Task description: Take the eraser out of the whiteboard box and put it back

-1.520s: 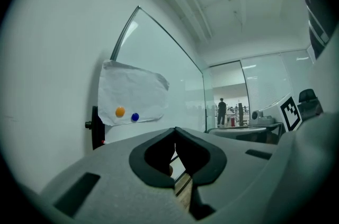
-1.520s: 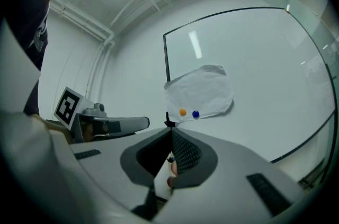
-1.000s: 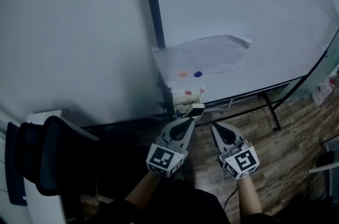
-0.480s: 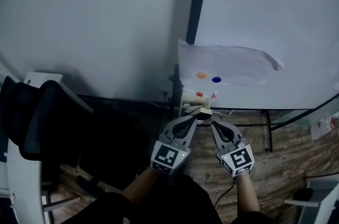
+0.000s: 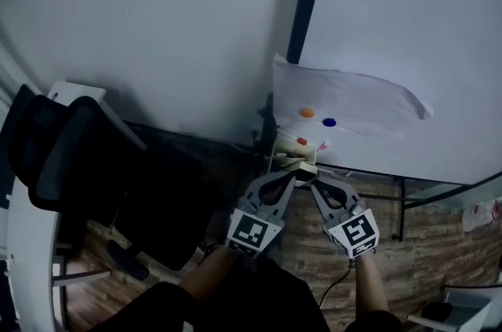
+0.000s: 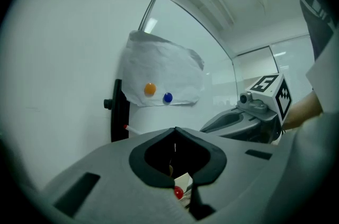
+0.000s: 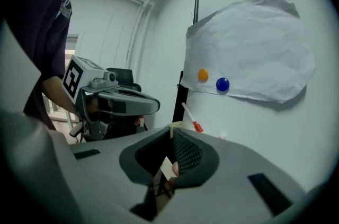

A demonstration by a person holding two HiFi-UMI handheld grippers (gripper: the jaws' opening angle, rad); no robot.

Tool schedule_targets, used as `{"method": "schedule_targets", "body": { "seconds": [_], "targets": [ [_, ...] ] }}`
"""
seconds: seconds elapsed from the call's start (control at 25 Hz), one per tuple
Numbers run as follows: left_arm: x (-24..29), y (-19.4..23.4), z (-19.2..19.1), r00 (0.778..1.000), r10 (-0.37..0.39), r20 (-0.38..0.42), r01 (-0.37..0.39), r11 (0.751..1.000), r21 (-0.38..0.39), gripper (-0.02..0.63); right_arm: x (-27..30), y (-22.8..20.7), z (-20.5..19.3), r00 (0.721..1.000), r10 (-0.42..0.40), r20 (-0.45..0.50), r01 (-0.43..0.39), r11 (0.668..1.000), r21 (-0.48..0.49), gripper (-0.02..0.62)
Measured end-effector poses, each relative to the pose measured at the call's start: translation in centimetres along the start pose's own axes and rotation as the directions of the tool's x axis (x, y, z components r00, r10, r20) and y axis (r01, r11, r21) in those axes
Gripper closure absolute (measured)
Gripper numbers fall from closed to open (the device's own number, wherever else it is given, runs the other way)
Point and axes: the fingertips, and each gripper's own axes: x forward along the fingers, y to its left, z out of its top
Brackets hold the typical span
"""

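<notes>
Eraser [image 5: 303, 164], likely light and felt-soft, lies at the box [image 5: 282, 151] rim; pinch its stiff sides. Left gripper [image 5: 293, 174] and right gripper [image 5: 313, 183] are closed, empty.

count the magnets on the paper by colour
orange magnet: 1
blue magnet: 1
total on the paper: 2

No legible text or numbers.
</notes>
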Motion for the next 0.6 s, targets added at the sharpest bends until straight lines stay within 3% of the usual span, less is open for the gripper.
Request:
{"method": "schedule_targets", "body": {
  "seconds": [0.12, 0.24, 0.6],
  "targets": [
    [-0.1, 0.2, -0.3, 1.0, 0.026, -0.001, -0.026, 1.0, -0.017, 0.601, 0.3, -0.3, -0.5, 0.997, 0.053, -0.047, -0.055, 0.998, -0.042, 0.587],
    [-0.2, 0.4, -0.9, 0.999, 0.05, -0.004, -0.05, 0.998, -0.027, 0.601, 1.1, -0.7, -1.0, 0.987, 0.119, -0.106, -0.129, 0.988, -0.09, 0.517],
    [-0.7, 1.0, -3.5, 0.99, 0.137, -0.034, -0.139, 0.988, -0.063, 0.601, 3.8, -0.9, -2.6, 0.928, 0.259, -0.267, -0.314, 0.931, -0.188, 0.403]
  ]
}}
